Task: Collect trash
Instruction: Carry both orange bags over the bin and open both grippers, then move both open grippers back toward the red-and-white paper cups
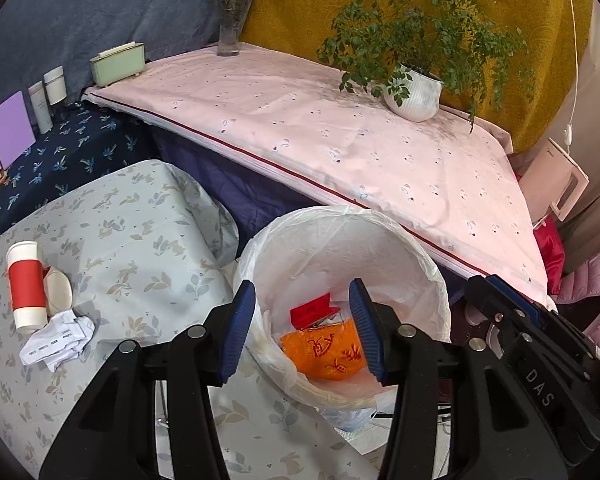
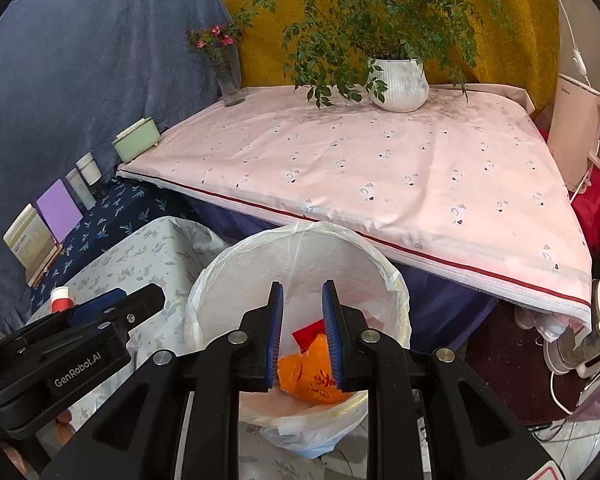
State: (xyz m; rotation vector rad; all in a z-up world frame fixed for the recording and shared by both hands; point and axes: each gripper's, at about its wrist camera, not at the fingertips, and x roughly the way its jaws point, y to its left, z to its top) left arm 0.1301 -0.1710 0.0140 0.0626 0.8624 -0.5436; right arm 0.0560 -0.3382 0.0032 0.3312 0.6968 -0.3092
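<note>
Orange bag and red box are sitting in the bin, both grippers, left and right, hovering over it, jaws spread and empty, while cup and crumpled paper are still waiting on the tabletop.

Potted plant (white pot), flower vase

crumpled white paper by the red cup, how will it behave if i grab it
The crumpled white paper looks light and should crush further under the claw. Its loose folds may spring open or snag. It lies beside the red-and-white cup, so a wide grab might tip that.
</note>
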